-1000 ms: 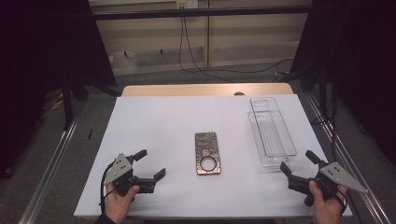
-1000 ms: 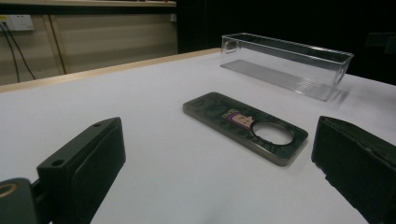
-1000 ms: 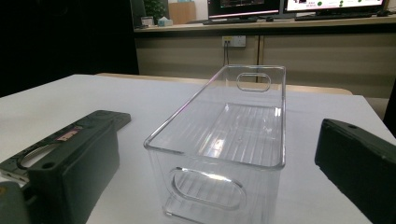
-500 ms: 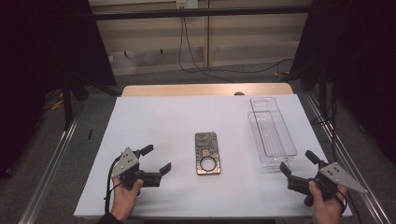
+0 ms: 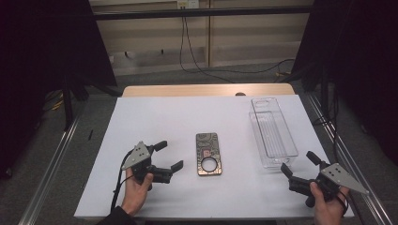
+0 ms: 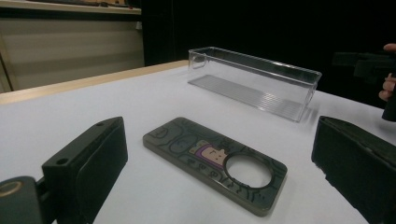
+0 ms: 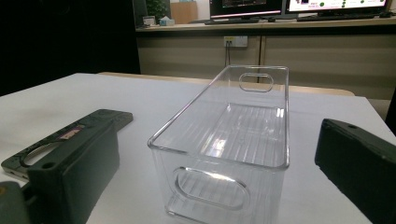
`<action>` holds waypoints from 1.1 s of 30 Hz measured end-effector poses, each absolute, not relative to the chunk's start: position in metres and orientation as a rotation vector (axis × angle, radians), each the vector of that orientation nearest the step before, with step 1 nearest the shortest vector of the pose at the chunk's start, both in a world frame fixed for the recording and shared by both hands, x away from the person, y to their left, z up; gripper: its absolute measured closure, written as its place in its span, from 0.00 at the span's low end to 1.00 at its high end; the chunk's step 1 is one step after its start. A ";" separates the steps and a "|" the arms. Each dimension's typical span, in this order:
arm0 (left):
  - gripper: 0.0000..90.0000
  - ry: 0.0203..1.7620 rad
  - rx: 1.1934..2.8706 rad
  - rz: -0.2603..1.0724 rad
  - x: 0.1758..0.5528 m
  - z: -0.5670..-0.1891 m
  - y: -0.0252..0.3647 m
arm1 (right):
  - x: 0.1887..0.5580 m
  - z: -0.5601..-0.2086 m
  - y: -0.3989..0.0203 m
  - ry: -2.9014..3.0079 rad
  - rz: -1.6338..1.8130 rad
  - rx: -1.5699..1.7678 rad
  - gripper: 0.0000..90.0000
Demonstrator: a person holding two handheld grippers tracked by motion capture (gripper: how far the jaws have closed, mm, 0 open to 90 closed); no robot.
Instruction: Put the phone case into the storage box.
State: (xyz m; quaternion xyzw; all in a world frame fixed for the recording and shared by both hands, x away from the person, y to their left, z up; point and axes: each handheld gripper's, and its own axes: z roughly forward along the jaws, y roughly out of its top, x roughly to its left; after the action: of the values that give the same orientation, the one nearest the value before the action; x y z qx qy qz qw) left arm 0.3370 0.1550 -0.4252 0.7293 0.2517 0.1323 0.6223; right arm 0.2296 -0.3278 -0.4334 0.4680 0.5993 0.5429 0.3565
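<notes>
A dark patterned phone case (image 5: 208, 153) with a round camera hole lies flat at the middle of the white table (image 5: 187, 117). Left of it, a hand holds my left gripper (image 5: 168, 155) open, jaws pointing right toward the case with nothing between them. In the left gripper view the phone case (image 6: 215, 162) lies just beyond the two spread jaws. A clear plastic bin (image 5: 272, 131) stands empty at the right. My right gripper (image 5: 299, 165) is open near the front right corner, just short of the bin's near end. The bin (image 7: 233, 140) sits between its jaws' line of sight.
The table's wooden far edge (image 5: 206, 90) shows beyond the white top. Metal rails (image 5: 51, 159) run along both sides of the table. Cables (image 5: 202, 65) lie on the floor behind. Monitors and a desk (image 7: 289, 14) stand in the background of the right gripper view.
My left gripper has moved right and slightly forward, closer to the phone case. The right gripper has barely shifted.
</notes>
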 end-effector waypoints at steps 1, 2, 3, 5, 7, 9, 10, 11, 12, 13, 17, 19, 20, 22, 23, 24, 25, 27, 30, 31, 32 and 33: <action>0.04 0.563 1.676 0.314 0.338 -0.425 0.153 | 0.230 -0.433 -0.328 1.546 1.403 1.210 0.00; 0.03 0.556 1.670 0.328 0.339 -0.424 0.150 | 0.230 -0.433 -0.328 1.544 1.402 1.212 0.00; 0.03 0.556 1.660 0.342 0.340 -0.423 0.148 | 0.230 -0.433 -0.328 1.544 1.402 1.212 0.00; 0.02 0.548 1.647 0.334 0.344 -0.422 0.143 | 0.229 -0.433 -0.329 1.544 1.403 1.211 0.00; 0.01 0.555 1.656 0.335 0.346 -0.423 0.137 | 0.229 -0.433 -0.328 1.547 1.403 1.208 0.00; 0.01 0.543 1.655 0.324 0.350 -0.424 0.132 | 0.229 -0.433 -0.328 1.548 1.404 1.207 0.00; 0.01 0.541 1.658 0.321 0.351 -0.424 0.129 | 0.229 -0.433 -0.328 1.548 1.404 1.207 0.00; 0.01 0.540 1.654 0.321 0.352 -0.424 0.127 | 0.229 -0.433 -0.328 1.546 1.405 1.209 0.00; 0.01 0.534 1.645 0.319 0.353 -0.422 0.125 | 0.229 -0.433 -0.329 1.547 1.403 1.207 0.00; 0.01 0.530 1.636 0.320 0.354 -0.421 0.123 | 0.229 -0.433 -0.329 1.547 1.403 1.207 0.00; 0.01 0.513 1.643 0.336 0.357 -0.418 0.116 | 0.229 -0.434 -0.328 1.547 1.405 1.209 0.00; 0.01 0.506 1.639 0.333 0.360 -0.416 0.112 | 0.230 -0.434 -0.328 1.547 1.405 1.209 0.00; 0.01 0.499 1.638 0.341 0.361 -0.415 0.110 | 0.230 -0.434 -0.328 1.547 1.405 1.209 0.00; 0.01 0.497 1.636 0.344 0.364 -0.413 0.105 | 0.229 -0.434 -0.328 1.548 1.405 1.210 0.00; 0.01 0.489 1.636 0.340 0.365 -0.412 0.103 | 0.229 -0.433 -0.328 1.547 1.404 1.210 0.00; 0.01 0.477 1.639 0.348 0.367 -0.412 0.101 | 0.229 -0.433 -0.328 1.547 1.406 1.209 0.00; 0.01 0.470 1.643 0.351 0.368 -0.411 0.099 | 0.229 -0.433 -0.328 1.547 1.405 1.208 0.00; 0.00 0.463 1.637 0.359 0.371 -0.411 0.095 | 0.230 -0.434 -0.329 1.546 1.404 1.211 0.00; 0.01 0.451 1.645 0.360 0.375 -0.412 0.089 | 0.230 -0.434 -0.329 1.548 1.402 1.215 0.00; 0.01 0.449 1.647 0.358 0.377 -0.411 0.088 | 0.230 -0.434 -0.329 1.547 1.402 1.213 0.00; 0.01 0.456 1.642 0.358 0.378 -0.411 0.086 | 0.229 -0.433 -0.329 1.546 1.403 1.213 0.00; 0.01 0.459 1.641 0.356 0.380 -0.410 0.085 | 0.229 -0.433 -0.329 1.546 1.403 1.213 0.00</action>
State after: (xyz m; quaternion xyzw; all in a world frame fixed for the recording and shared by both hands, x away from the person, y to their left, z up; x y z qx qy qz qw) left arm 0.3800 0.0853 -0.4099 0.7209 0.2018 0.1562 0.6444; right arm 0.2294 -0.3292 -0.4335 0.4694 0.5986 0.5431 0.3555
